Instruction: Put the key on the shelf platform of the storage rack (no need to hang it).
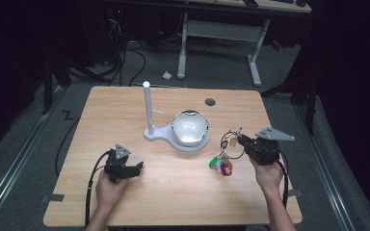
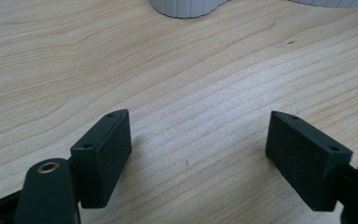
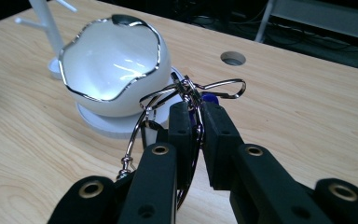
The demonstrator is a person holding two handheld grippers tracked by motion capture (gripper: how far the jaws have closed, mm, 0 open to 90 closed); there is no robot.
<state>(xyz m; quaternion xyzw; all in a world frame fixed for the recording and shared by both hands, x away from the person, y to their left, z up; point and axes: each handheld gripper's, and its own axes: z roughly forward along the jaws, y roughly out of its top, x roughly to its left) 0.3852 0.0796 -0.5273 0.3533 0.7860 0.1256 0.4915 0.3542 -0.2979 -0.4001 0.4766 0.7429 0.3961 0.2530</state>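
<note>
A bunch of keys on wire rings [image 1: 224,161] with red, green and blue tags hangs just above the table at the right. My right gripper [image 1: 239,139] is shut on its wire rings [image 3: 223,87], and the jaws [image 3: 196,109] pinch the metal loops close to a white bowl [image 3: 114,65]. The bowl [image 1: 189,126] has a wavy silver rim and sits on a white stand [image 1: 159,134] with an upright pole [image 1: 147,108]. Lower left, my left gripper [image 1: 139,166] stands open over bare wood, with nothing between its pads [image 2: 198,149].
A round cable hole [image 1: 210,101] lies in the wooden table [image 1: 125,106] behind the bowl. Cables trail from both grippers toward the table's front edge. Beyond the table are a grey floor and the legs of a white desk [image 1: 255,62].
</note>
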